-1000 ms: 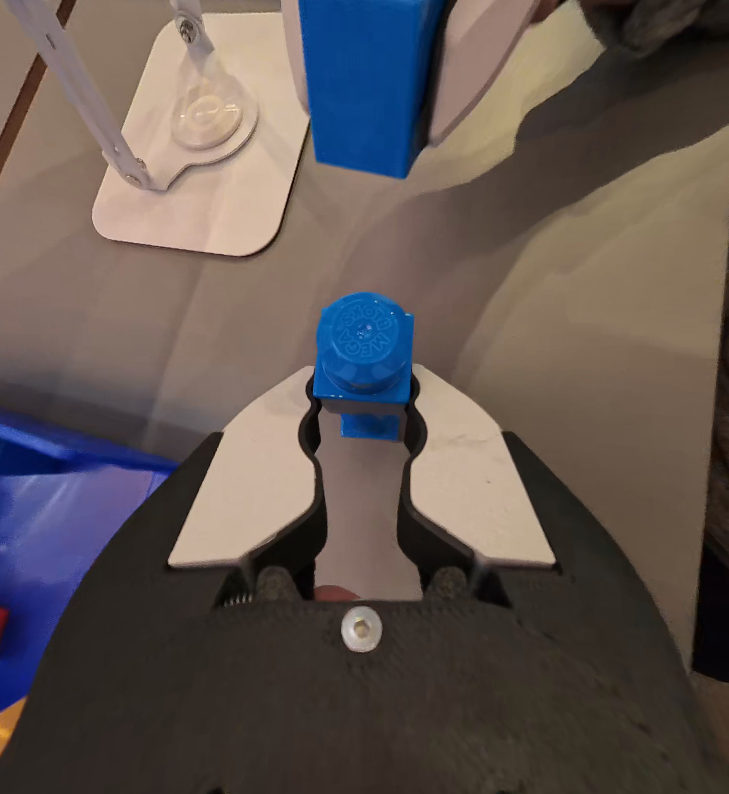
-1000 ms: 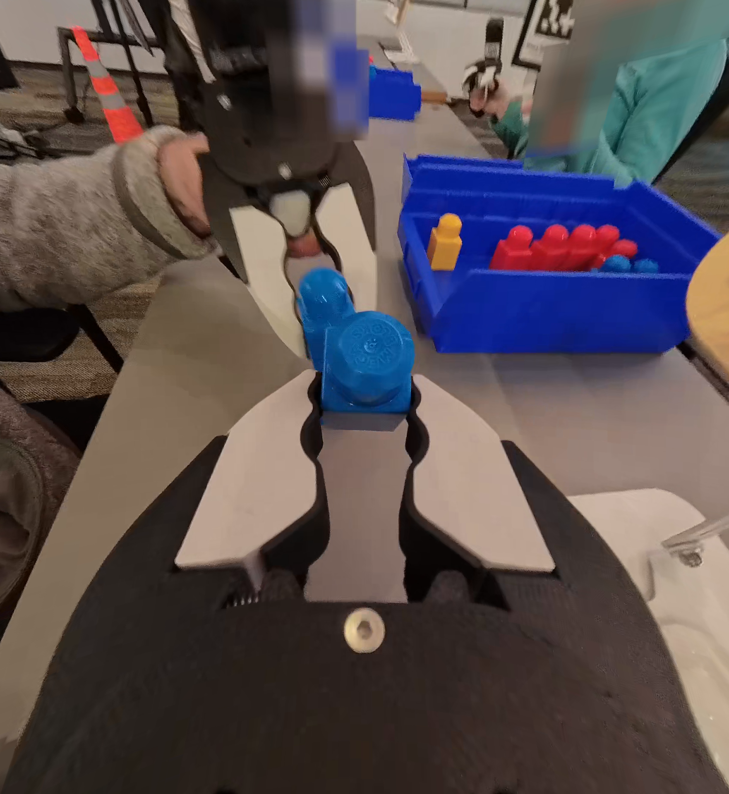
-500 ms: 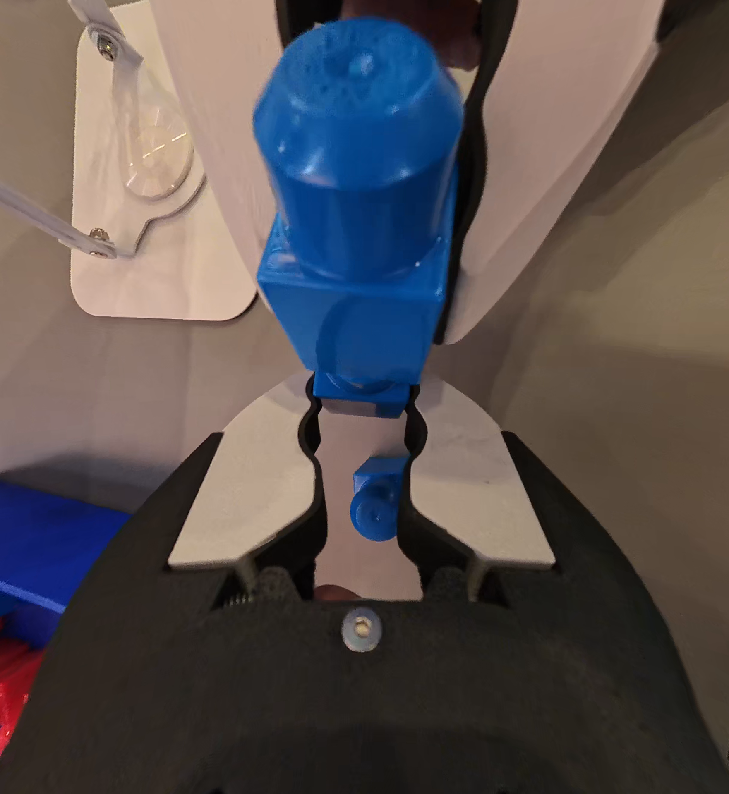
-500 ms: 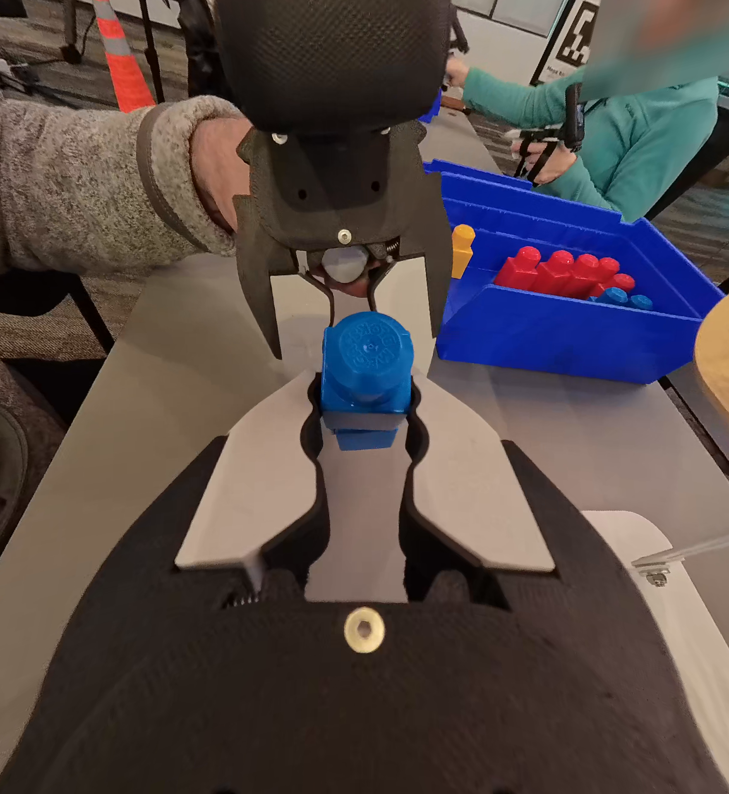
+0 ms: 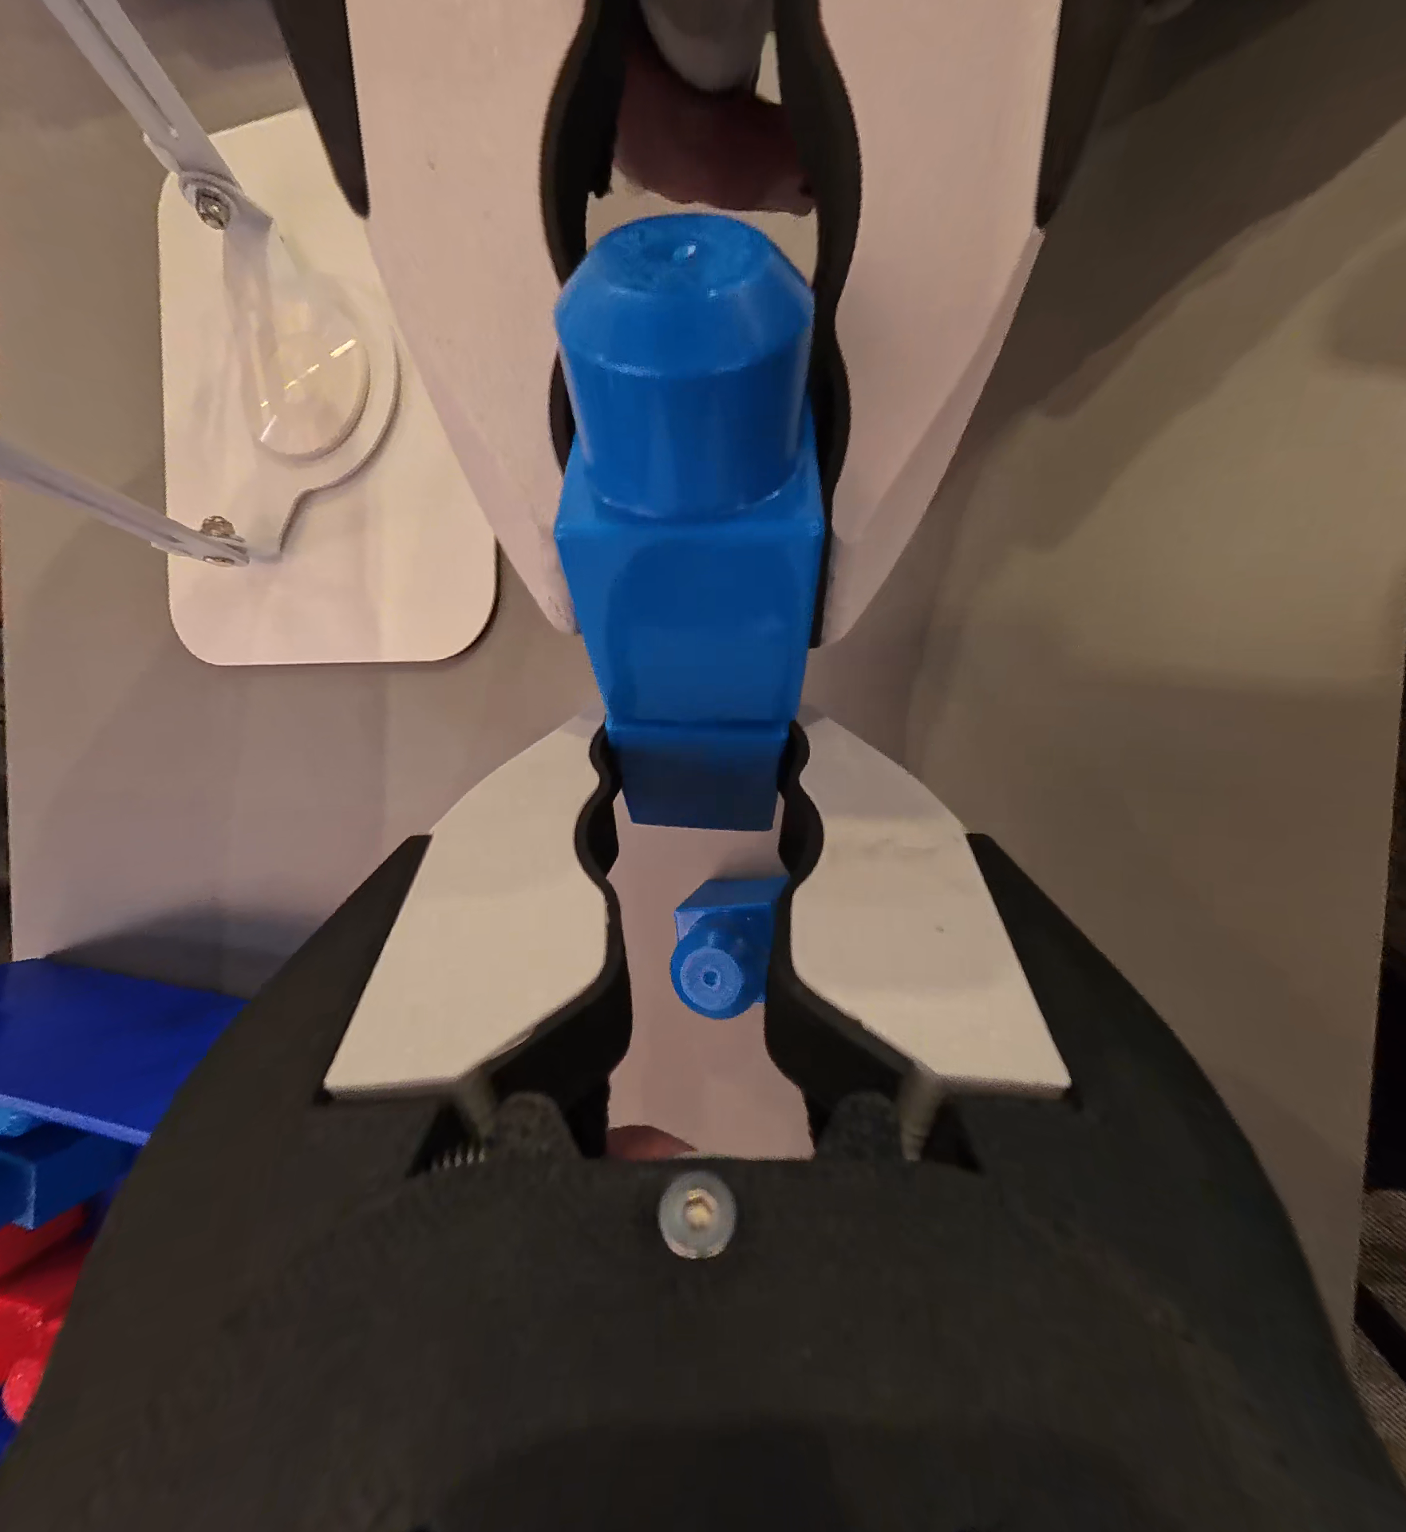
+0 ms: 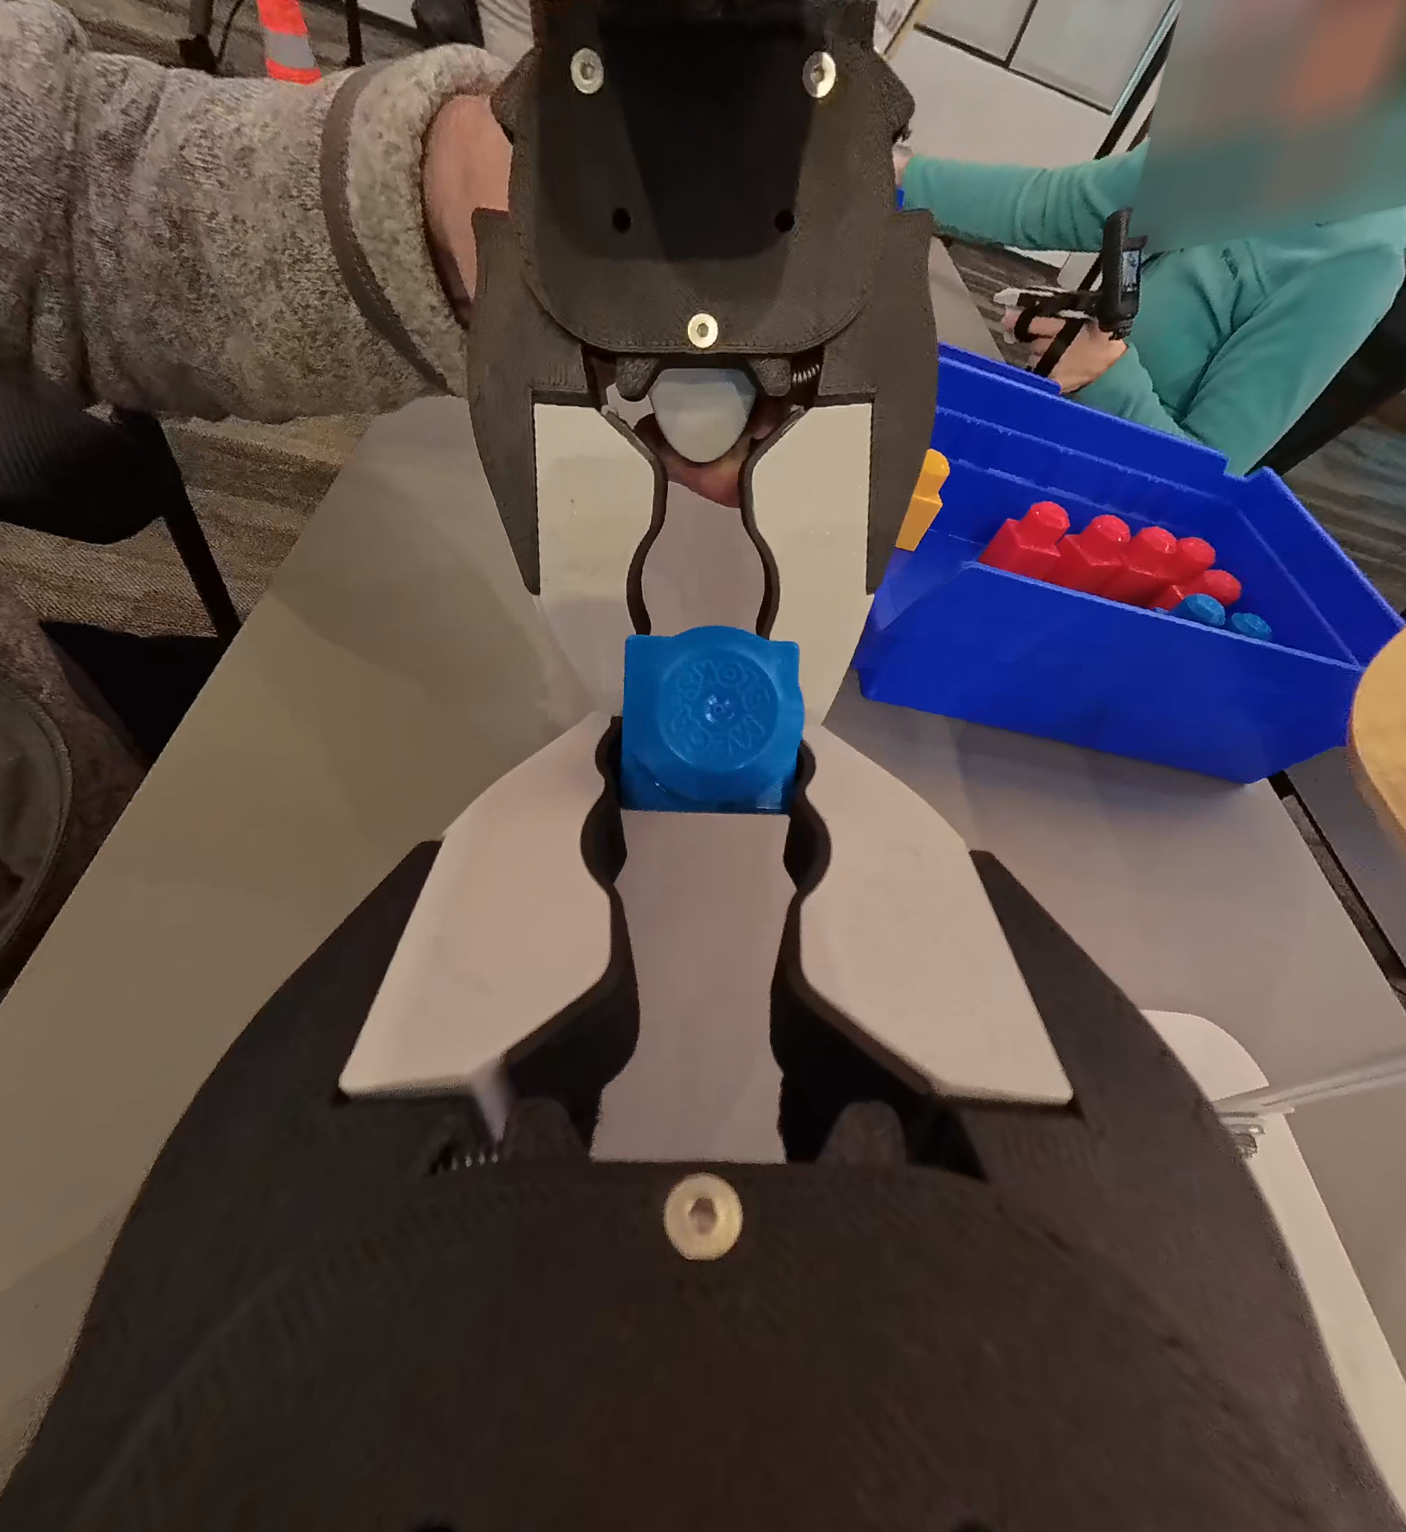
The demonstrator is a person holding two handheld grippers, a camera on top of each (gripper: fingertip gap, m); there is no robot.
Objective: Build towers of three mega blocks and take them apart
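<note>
Left wrist view shows the left gripper [image 5: 698, 775] clamped on the lower blue block [image 5: 695, 787], and the right gripper [image 6: 704, 783] clamped on the upper blue block [image 5: 687, 464], already seated on it above the grey table [image 5: 1098, 663]. To join well, I would keep both axes aligned and press straight together. A third block [image 5: 716, 957] lies on the table below.

Two handheld grippers meet nose to nose above a grey table [image 6: 351, 663]. The right gripper [image 6: 704, 767] clamps a blue block [image 6: 712, 717], its round stud facing the camera, pads pressed to both sides. Opposite, the left gripper [image 6: 704, 630], held by a hand [image 6: 455, 191] in a grey knit sleeve [image 6: 186, 207], reaches the same spot. To the right, a blue bin [image 6: 1098, 688] holds red blocks [image 6: 1114, 555] and an orange one [image 6: 923, 497].
</note>
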